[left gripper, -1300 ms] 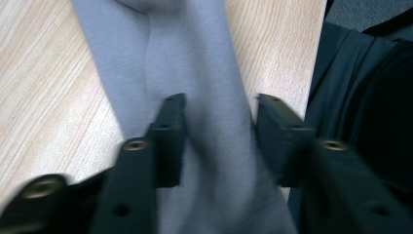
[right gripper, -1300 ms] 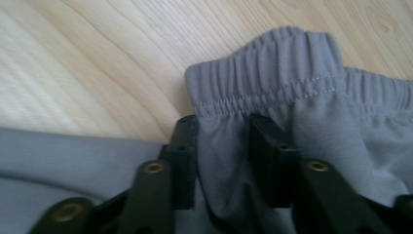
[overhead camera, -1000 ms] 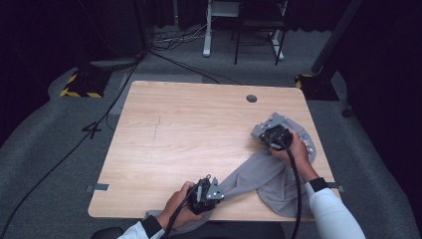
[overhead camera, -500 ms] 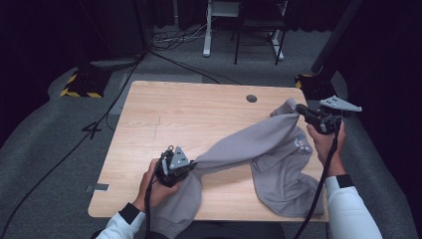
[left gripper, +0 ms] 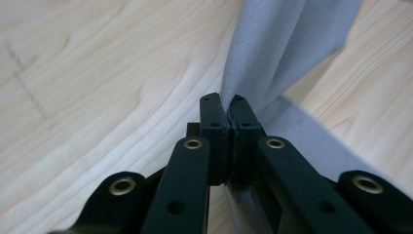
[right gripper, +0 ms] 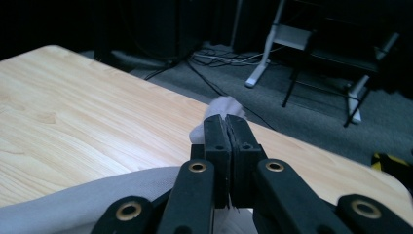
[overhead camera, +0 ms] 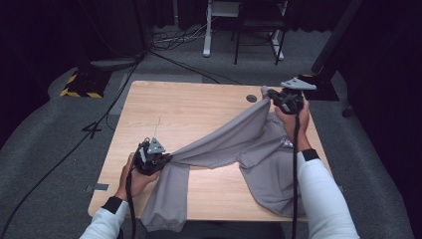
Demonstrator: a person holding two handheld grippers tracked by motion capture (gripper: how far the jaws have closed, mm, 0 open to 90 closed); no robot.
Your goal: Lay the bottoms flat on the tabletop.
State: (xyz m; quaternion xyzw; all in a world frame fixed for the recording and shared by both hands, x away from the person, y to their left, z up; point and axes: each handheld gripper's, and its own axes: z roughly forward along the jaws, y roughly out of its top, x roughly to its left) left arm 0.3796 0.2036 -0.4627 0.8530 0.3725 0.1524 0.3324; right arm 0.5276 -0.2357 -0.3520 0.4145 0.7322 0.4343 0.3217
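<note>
The grey garment (overhead camera: 234, 144) lies across the wooden table (overhead camera: 189, 109); its lower edge hangs past the table's 6 o'clock rim, cut off from sight. A taut band of cloth runs from 8 o'clock up toward 2 o'clock. The left gripper (overhead camera: 164, 160) is clenched on that band's low end, the right gripper (overhead camera: 271, 95) pinching the raised end, both pairs of jaws closed on fabric.
</note>
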